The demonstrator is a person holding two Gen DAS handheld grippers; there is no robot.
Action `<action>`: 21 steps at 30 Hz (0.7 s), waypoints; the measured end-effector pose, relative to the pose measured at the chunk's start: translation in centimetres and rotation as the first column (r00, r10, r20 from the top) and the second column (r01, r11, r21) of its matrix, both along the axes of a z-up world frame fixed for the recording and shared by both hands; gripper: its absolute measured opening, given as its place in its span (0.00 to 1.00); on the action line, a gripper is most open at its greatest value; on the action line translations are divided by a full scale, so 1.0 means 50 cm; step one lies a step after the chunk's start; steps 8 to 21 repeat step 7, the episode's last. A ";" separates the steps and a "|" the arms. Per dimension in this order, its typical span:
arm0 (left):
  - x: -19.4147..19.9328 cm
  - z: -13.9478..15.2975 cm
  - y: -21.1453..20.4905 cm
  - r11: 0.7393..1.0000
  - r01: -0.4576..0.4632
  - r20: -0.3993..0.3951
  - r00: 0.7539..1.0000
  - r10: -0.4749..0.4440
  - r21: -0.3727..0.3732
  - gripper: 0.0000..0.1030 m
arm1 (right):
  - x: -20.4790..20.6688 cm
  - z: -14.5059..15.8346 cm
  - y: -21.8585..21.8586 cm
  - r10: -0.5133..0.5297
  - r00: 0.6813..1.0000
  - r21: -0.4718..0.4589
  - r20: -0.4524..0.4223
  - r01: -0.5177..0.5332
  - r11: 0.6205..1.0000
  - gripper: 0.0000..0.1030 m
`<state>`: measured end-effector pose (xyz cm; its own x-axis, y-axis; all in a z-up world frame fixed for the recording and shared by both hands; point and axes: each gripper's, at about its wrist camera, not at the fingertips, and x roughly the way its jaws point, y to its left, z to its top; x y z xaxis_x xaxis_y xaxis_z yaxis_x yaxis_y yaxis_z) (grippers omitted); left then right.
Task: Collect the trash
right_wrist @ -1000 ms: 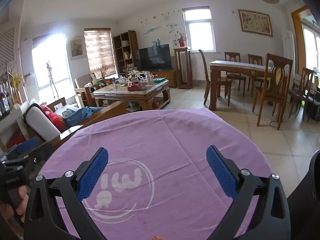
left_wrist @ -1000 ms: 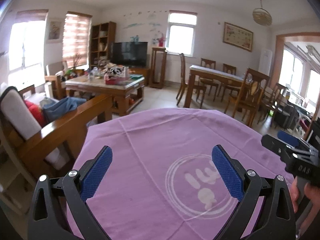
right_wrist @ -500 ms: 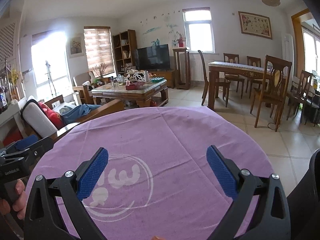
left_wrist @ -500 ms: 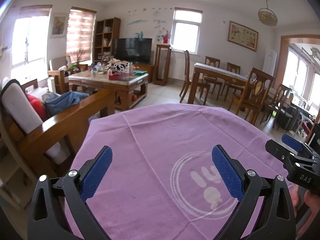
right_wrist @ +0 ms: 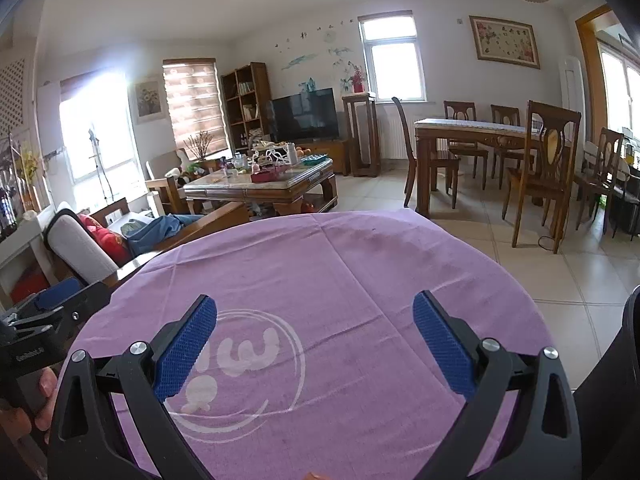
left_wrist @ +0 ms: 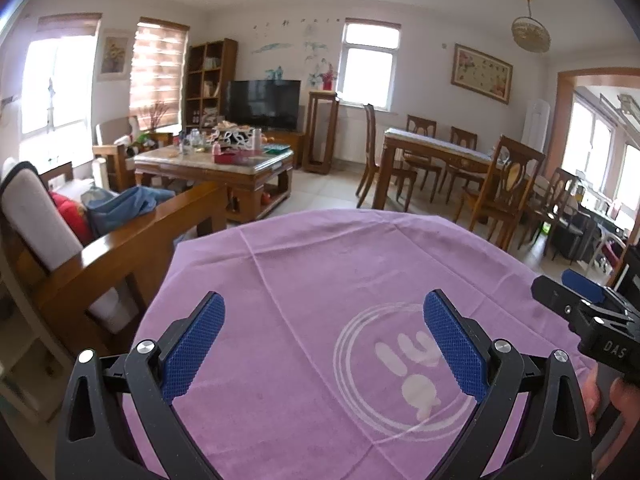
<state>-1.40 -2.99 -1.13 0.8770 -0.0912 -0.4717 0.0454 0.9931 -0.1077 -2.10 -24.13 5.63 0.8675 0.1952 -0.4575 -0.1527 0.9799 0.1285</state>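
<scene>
No trash is visible on the round purple tablecloth with white circular logo [left_wrist: 320,280], so collection appears not yet begun; its appearance and location cannot be told. The left gripper [left_wrist: 324,332] and right gripper [right_wrist: 316,332] hover above the near cloth, blue-padded jaws spread wide, holding nothing. The cluttered wooden coffee table [right_wrist: 260,188] stands far left.

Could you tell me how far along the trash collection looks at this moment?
Nothing looks collected yet. The left gripper and right gripper are both open and empty above the purple tablecloth, which shows no trash, only a white logo. What is left is essentially everything; the cluttered coffee table is a likely place, though no item there is clearly trash.
</scene>
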 end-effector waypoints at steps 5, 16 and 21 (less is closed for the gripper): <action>0.001 -0.002 0.001 1.000 -0.011 -0.011 1.000 0.011 -0.013 0.95 | -0.001 -0.001 -0.004 0.001 1.000 0.001 -0.002 -0.001 1.000 0.95; 0.000 -0.004 -0.001 1.000 -0.006 -0.013 1.000 0.006 -0.015 0.95 | 0.000 -0.002 -0.005 0.001 1.000 0.002 -0.002 -0.001 1.000 0.95; 0.000 -0.004 -0.001 1.000 -0.006 -0.013 1.000 0.006 -0.015 0.95 | 0.000 -0.002 -0.005 0.001 1.000 0.002 -0.002 -0.001 1.000 0.95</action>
